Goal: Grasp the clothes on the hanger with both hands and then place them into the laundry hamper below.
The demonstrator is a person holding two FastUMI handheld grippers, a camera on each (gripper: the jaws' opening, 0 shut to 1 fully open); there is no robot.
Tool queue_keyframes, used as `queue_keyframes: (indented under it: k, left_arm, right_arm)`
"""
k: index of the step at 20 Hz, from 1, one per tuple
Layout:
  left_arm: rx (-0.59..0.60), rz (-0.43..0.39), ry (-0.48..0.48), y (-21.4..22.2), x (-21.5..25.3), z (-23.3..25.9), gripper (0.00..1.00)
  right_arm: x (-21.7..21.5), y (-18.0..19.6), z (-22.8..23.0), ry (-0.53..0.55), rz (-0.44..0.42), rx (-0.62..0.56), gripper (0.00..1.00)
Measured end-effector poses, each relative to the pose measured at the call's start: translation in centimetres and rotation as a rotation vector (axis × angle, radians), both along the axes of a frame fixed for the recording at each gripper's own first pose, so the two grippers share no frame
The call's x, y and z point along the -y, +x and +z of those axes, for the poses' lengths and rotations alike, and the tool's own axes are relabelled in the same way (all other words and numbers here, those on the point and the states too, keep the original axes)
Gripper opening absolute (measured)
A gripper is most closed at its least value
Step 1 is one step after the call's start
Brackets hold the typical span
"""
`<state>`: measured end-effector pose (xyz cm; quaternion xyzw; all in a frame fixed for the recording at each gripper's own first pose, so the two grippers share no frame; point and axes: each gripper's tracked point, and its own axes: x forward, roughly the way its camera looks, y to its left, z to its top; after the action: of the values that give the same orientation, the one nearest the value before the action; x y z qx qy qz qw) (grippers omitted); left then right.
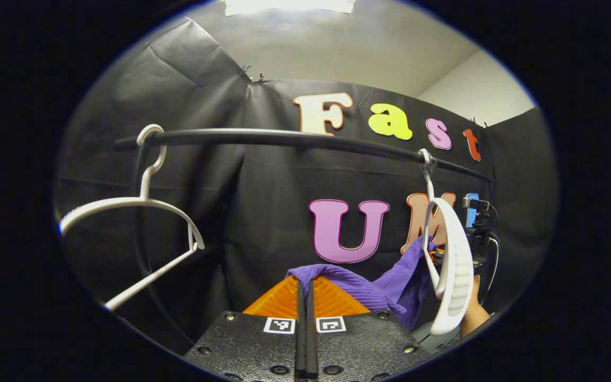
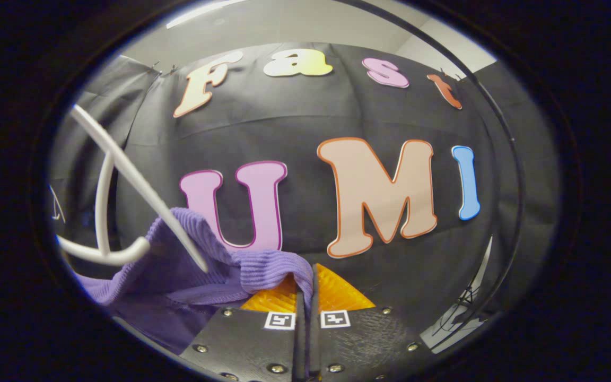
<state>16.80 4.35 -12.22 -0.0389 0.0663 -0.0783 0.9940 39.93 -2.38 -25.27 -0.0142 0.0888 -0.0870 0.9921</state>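
Purple cloth (image 1: 337, 281) pinched by both closed hand-held grippers (image 1: 305, 289) (image 2: 305, 278), its lower part cut off.

Each hand-held gripper (image 1: 305, 297) (image 2: 305, 297) has a black textured body with round screws, two square black-and-white markers and ribbed wedge plates behind the fingers.

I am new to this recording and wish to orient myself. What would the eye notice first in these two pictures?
The purple knitted garment stands out first: in the right gripper view it drapes from the lower left to the right gripper, whose fingers are closed on its edge. In the left gripper view the left gripper pinches another part of it at bottom centre. Above, a black rail carries two white hangers, an empty hanger at left and another beside the cloth at right.
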Motion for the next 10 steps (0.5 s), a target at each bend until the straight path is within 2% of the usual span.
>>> queue_keyframes:
  k: [4,8,10]
  left_arm:
    - [-0.025,0.020,0.006,-0.3,-0.3,-2.3,0.00]
    - [-0.053,-0.020,-0.031,-1.3,0.0,-3.8,0.00]
    - [-0.048,-0.016,-0.011,-1.7,-0.2,-4.3,0.00]
  right_arm:
    - [0.1,-2.0,-2.2,-0.013,-0.006,-0.031,0.03]
    - [-0.7,-4.9,-3.1,-0.020,-0.001,-0.052,0.03]
    - [-1.2,-6.7,-3.0,-0.024,-0.002,-0.054,0.04]
